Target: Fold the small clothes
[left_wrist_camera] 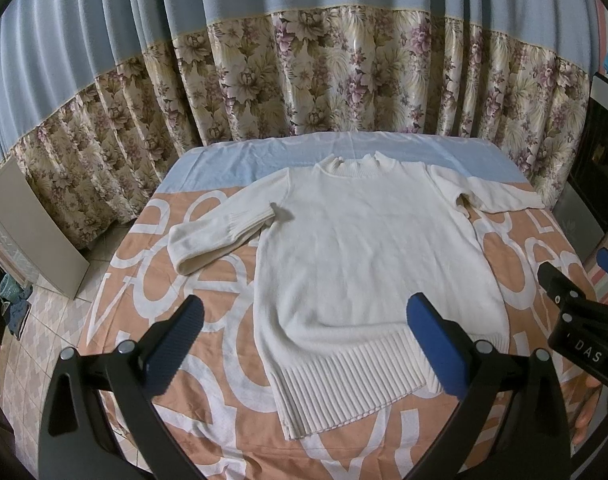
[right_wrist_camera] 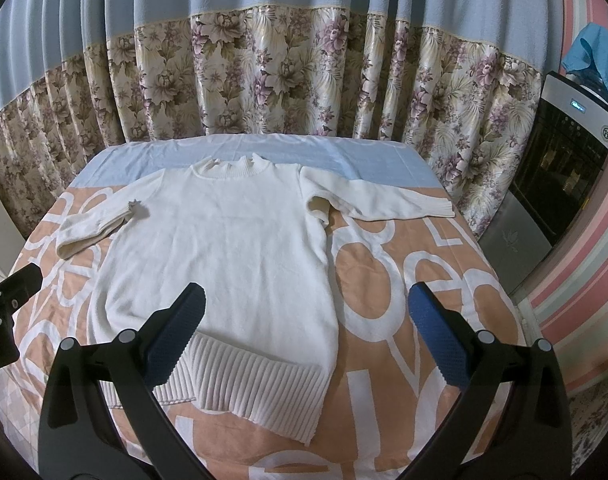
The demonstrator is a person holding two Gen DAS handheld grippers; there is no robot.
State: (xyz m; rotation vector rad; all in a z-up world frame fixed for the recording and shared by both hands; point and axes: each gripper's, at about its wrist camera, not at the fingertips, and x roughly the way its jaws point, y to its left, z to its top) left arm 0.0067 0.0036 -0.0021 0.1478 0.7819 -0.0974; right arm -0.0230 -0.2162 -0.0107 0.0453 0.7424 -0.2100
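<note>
A cream knitted sweater (left_wrist_camera: 363, 256) lies flat, front up, on a table with an orange, white and blue cloth (left_wrist_camera: 208, 292). Its collar points away from me and its ribbed hem (left_wrist_camera: 355, 376) is nearest. The left sleeve (left_wrist_camera: 220, 232) is bent back on itself; the right sleeve (left_wrist_camera: 491, 192) stretches out to the right. My left gripper (left_wrist_camera: 304, 344) is open and empty, hovering above the hem's left part. My right gripper (right_wrist_camera: 307, 336) is open and empty above the hem's right corner (right_wrist_camera: 300, 400). The sweater (right_wrist_camera: 224, 256) fills the middle of the right wrist view.
A blue and floral curtain (left_wrist_camera: 304, 80) hangs close behind the table. A dark appliance (right_wrist_camera: 559, 168) stands at the right. A white panel (left_wrist_camera: 32, 232) leans at the left over tiled floor. The right gripper's body (left_wrist_camera: 575, 312) shows at the left view's right edge.
</note>
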